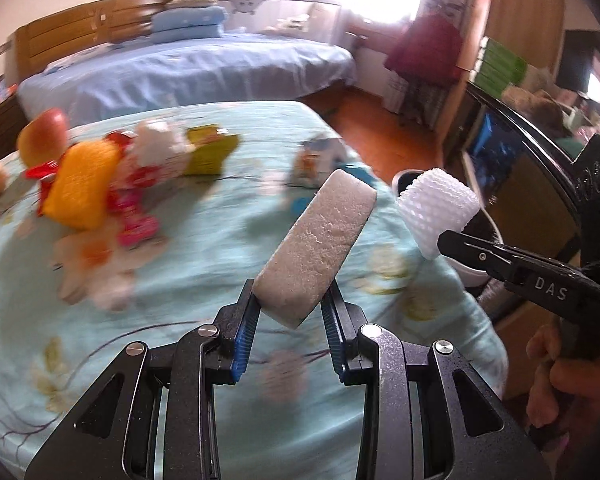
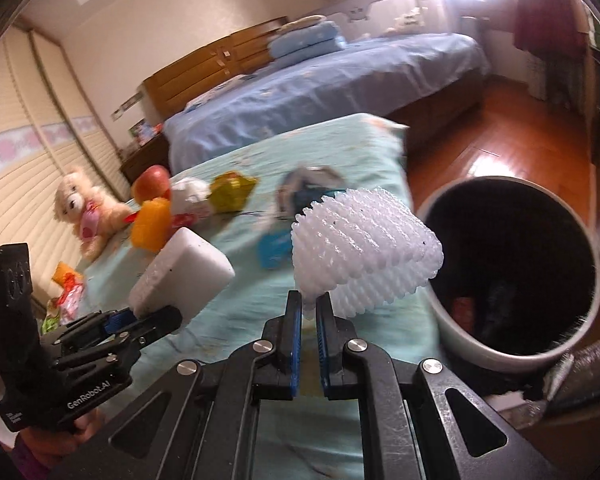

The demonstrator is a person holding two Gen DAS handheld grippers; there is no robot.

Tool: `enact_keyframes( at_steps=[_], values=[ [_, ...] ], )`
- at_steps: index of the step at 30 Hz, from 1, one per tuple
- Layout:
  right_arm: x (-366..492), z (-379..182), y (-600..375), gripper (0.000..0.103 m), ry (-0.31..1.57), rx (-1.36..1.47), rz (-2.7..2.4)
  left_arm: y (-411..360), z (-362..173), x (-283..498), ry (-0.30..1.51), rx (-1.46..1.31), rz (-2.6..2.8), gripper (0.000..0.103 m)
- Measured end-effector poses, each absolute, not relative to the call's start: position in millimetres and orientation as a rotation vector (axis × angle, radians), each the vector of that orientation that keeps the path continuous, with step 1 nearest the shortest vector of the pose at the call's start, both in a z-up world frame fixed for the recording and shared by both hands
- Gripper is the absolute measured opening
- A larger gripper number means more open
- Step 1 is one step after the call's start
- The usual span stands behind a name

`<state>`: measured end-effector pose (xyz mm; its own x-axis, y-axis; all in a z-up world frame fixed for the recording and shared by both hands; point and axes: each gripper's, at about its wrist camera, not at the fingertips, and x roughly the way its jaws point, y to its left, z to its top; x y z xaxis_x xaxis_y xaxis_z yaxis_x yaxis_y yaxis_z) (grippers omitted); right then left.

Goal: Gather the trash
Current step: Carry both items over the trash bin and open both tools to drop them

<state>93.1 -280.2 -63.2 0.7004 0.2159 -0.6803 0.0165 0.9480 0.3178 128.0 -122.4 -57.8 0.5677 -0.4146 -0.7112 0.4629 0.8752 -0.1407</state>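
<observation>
Bedroom, teal floral bedspread (image 1: pixel 172 264) under both your grippers, blue bed behind.

Left wrist view: your left gripper (image 1: pixel 290 312) is clamped on a white foam block (image 1: pixel 320 248), jaws part-way, block sticking up and forward. Ahead-left of it is the leftover pile: orange packet (image 1: pixel 82 184), red wrappers, apple (image 1: pixel 44 136), green packet (image 1: pixel 210 156). Your right gripper (image 1: pixel 444 240) sits just to its right, pinching a white foam net (image 1: pixel 436 204).

Right wrist view: right gripper (image 2: pixel 309 304) jaws nearly closed on the foam net's (image 2: pixel 364 244) lower edge. White bin (image 2: pixel 512 272) is just right of it, net's far end at the rim. Left gripper (image 2: pixel 152 314) with block (image 2: pixel 180 272) is off to the left.
</observation>
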Motion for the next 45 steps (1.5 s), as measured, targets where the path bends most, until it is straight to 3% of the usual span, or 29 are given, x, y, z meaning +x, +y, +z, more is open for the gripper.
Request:
enact_keyframes(
  at_steps=[29,45],
  values=[
    [91,-85,-402,0.007,0.833,0.396,-0.056,-265,-57,157,0.861,0.242,-0.696,0.030],
    [104,-95,-433,0.007,0.870,0.416,-0.085,-304,-70,177,0.911,0.278,-0.718,0.031]
  ],
)
